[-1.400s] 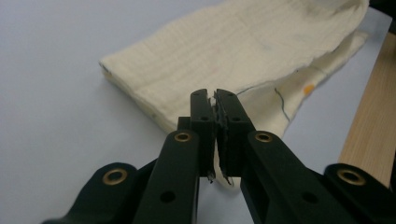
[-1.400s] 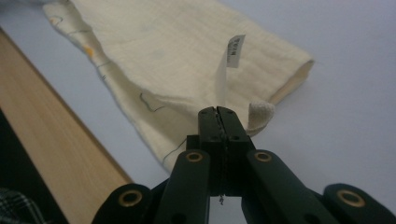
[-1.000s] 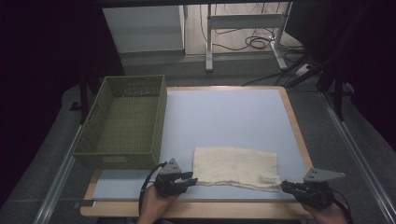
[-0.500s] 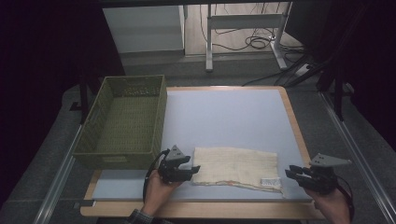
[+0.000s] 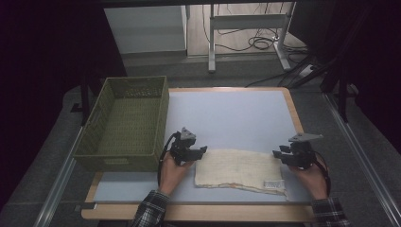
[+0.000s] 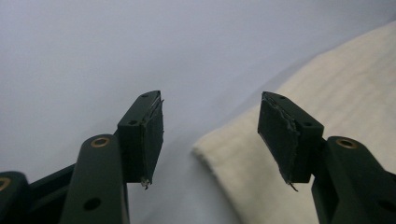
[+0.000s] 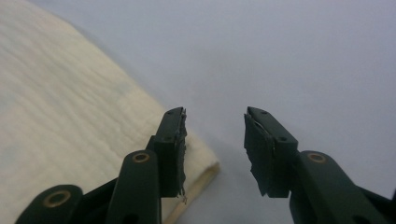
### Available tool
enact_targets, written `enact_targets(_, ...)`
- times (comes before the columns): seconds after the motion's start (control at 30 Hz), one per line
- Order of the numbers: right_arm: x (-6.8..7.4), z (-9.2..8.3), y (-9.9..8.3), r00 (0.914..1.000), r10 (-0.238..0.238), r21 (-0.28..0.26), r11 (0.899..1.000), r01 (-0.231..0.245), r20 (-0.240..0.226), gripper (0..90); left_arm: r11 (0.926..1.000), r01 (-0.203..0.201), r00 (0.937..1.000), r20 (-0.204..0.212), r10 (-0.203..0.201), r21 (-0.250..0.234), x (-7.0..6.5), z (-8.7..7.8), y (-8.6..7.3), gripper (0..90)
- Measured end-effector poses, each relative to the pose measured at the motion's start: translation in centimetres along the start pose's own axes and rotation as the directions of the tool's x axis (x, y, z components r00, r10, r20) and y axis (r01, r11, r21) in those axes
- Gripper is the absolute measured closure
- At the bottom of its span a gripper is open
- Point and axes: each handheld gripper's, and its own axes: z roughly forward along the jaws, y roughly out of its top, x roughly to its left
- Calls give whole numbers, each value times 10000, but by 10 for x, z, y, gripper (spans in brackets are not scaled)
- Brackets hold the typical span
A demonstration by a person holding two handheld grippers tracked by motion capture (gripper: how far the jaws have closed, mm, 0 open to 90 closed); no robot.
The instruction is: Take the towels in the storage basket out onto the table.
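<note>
Bare table lies beyond the folded cloth, whose far corners sit beneath the left gripper and right gripper, both just opening, holding nothing.

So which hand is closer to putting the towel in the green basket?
Probably the left. The left gripper sits by the towel edge nearest the basket. The right gripper is at the far edge. Both are open, holding nothing.

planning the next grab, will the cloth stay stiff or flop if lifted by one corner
The cloth will probably flop: it lies flat in soft folded layers with a wavy near edge. It looks light for its size. Its woven surface likely grips rather than slips, so pushing it may bunch it up on the table.
</note>
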Motion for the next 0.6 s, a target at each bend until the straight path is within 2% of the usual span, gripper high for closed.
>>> enact_targets(0.1,1,7,-12,10000,-66,255,9997,68,-63,568,9996,-35,9998,-179,40,296,3,6,-6,425)
enact_targets(0.23,2,8,-19,9999,-102,188,9998,102,0,575,9984,-164,9997,-145,173,546,4,14,-10,436)
enact_targets(0.27,2,8,-19,9999,-111,163,9998,112,-52,607,9983,-271,9994,-200,281,524,3,16,-11,440)
enact_targets(0.3,2,8,-19,9997,-124,154,9998,127,-214,672,9973,-576,9983,-27,578,452,2,16,-11,457)
enact_targets(0.37,5,9,-17,9979,-272,199,9994,284,-592,823,9970,-647,9977,211,638,429,1,16,-12,596)
enact_targets(0.47,7,10,-13,9969,-501,409,9978,526,-601,854,9951,-816,9947,670,778,562,-2,14,-12,786)
enact_targets(0.5,7,10,-11,9971,-532,461,9974,557,-538,856,9943,-896,9944,606,860,580,-3,13,-11,830)
enact_targets(0.6,1,13,-7,9978,-424,401,9982,445,-518,857,9928,-1089,9931,481,1066,494,-6,8,-12,840)
